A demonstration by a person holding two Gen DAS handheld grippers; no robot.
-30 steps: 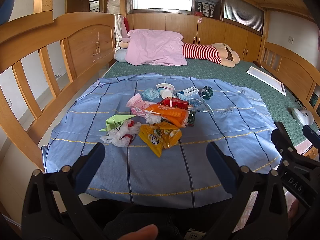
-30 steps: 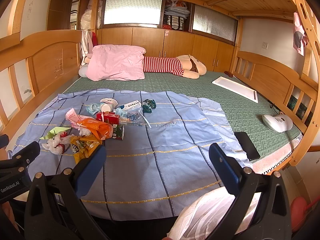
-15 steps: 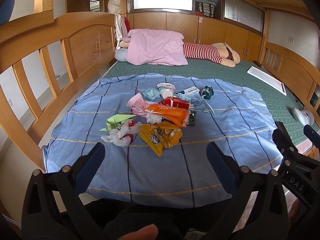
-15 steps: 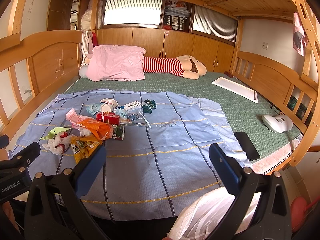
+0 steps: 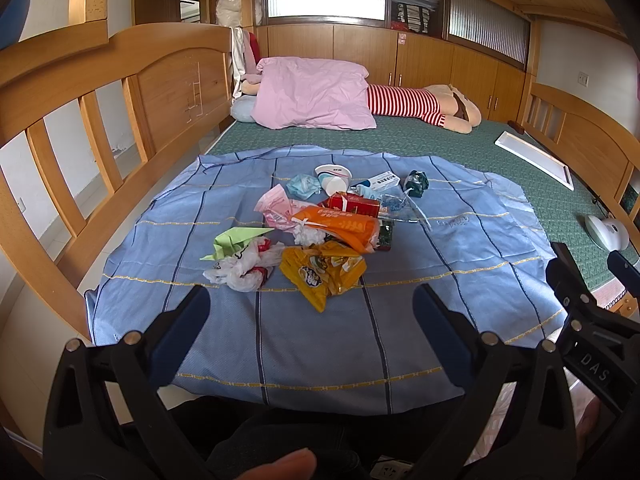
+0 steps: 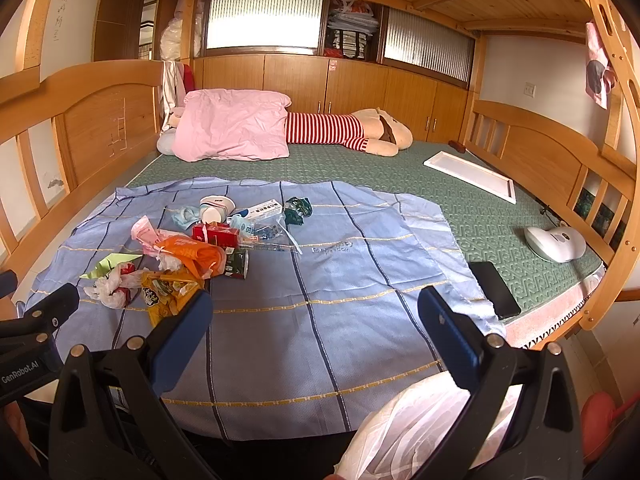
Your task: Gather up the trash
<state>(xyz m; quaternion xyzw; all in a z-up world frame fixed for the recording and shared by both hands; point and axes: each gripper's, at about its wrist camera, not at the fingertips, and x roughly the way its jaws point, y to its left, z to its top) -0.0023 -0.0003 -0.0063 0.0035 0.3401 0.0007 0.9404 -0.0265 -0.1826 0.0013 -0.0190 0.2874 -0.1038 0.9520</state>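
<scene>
Both sets of tongs, left (image 5: 306, 316) and right (image 6: 314, 312), hang spread wide and empty above the near edge of the blue striped cloth (image 5: 400, 320). Ahead of the left tongs lies the heap of crumpled wrappers (image 5: 320, 232), stretching away from them; the yellow snack bag (image 5: 320, 272) is nearest, pointing back at them. A translucent white plastic bag (image 6: 420, 424) beneath the right tongs is cut off.

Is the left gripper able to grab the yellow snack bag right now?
Probably yes. The left gripper is open and the yellow snack bag lies straight ahead at the near edge of the trash pile, with only bare blue sheet between them. It just needs to move forward.
</scene>
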